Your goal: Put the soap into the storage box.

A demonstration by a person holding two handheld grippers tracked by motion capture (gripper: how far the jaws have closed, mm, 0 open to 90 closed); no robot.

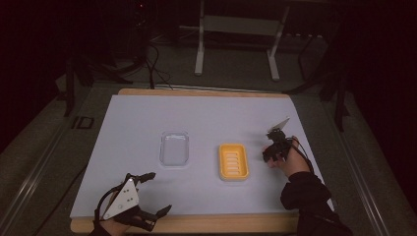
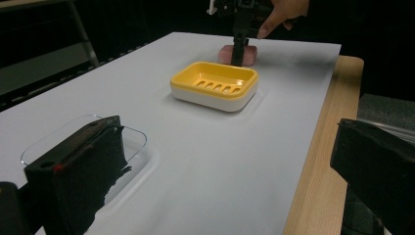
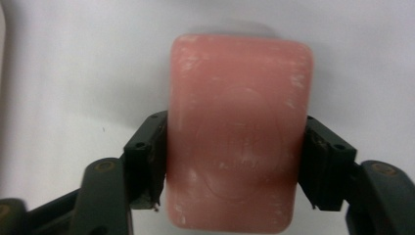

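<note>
Pink soap bar (image 3: 239,134) pinched between right gripper (image 3: 235,161) pads, lying on white table cover (image 3: 73,73).

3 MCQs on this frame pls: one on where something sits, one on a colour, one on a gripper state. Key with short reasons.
1. Where is the yellow soap dish relative to the clear lid in the high view?
A. To its right
B. To its left
C. Stacked on it

2. What colour is the soap bar?
A. Green
B. Pink
C. White

3. What is the state of the right hand-held gripper?
A. Open above the dish
B. Shut on nothing
C. Shut on the soap bar

Key:
1 A: in the high view the dish lies right of the lid, apart from it, both on the white sheet.
2 B: the right gripper view shows a pink bar.
3 C: both pads press on the bar's sides. The left hand-held gripper stands open near the table's front edge.
</note>
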